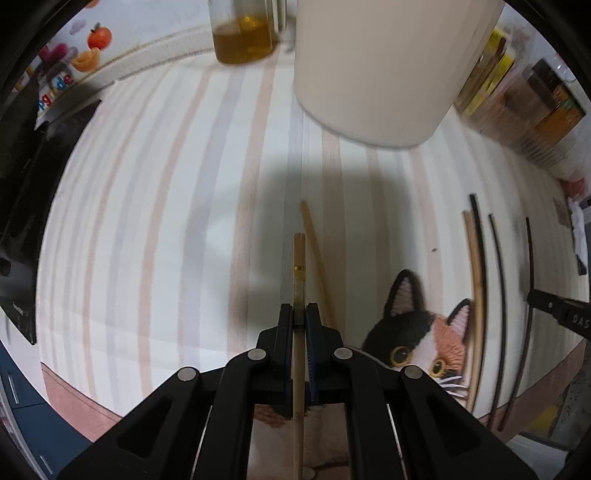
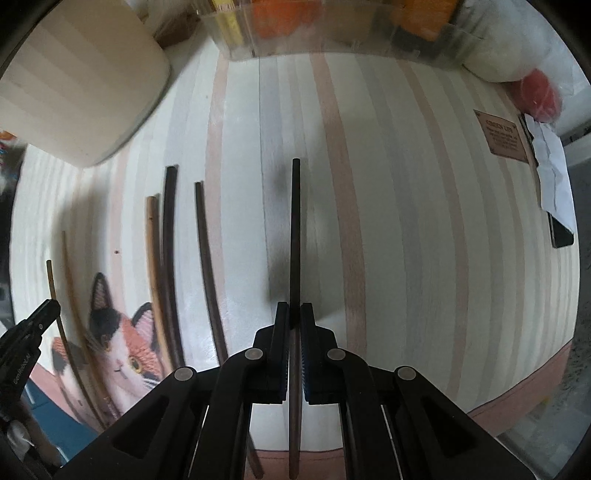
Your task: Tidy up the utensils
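Observation:
My left gripper [image 1: 299, 311] is shut on a pale wooden chopstick [image 1: 299, 258] with a gold band, held just above the striped cloth [image 1: 166, 206]. A second pale chopstick [image 1: 318, 258] lies on the cloth right beside it. My right gripper [image 2: 294, 309] is shut on a dark chopstick [image 2: 295, 229], which points away from me over the cloth. Left of it lie two dark chopsticks [image 2: 170, 236] and a brown one [image 2: 153, 258], side by side. The left gripper [image 2: 46, 310] shows at the left edge of the right wrist view. A cream cylindrical holder [image 1: 388, 66] stands upright behind.
A cat picture [image 1: 417, 332] is on the cloth's near edge. A jar of amber liquid [image 1: 242, 33] stands behind, and a clear plastic box [image 2: 332, 37] with packets. A brown label [image 2: 502, 134], white paper [image 2: 554, 177] and a phone [image 2: 561, 232] lie to the right.

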Demonstrator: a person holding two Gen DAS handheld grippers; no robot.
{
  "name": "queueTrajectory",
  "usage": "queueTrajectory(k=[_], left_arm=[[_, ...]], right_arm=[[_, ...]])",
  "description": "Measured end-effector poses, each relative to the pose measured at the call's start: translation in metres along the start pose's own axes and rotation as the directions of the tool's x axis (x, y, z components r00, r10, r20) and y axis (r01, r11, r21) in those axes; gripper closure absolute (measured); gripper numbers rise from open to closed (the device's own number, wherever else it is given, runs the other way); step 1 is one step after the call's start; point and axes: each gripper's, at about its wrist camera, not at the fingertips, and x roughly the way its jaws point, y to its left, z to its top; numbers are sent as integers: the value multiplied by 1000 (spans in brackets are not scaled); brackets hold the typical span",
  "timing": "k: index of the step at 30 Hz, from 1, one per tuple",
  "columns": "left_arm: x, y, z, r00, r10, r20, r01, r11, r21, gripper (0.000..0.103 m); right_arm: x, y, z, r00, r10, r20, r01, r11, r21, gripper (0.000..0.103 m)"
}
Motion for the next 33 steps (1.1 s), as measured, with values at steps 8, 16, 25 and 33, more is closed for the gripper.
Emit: queueTrajectory(k=[8, 16, 25, 33], left_arm=[[-62, 2, -4, 992, -35, 122, 37, 999, -11, 99], [-120, 6, 3, 967, -59, 247, 67, 997, -25, 99], [-160, -1, 26, 928, -56, 368, 66, 998, -16, 103], [-103, 45, 27, 971, -78, 227, 111, 984, -139, 94]], right_arm=[[-43, -4, -20, 989, 91, 117, -91, 996, 2, 98], [-92, -14, -24, 959, 154, 238, -153, 988, -21, 98], [-158, 0, -8, 890, 183, 418, -149, 982, -114, 98], [-149, 8, 13, 909, 215, 357, -181, 975, -128, 98]])
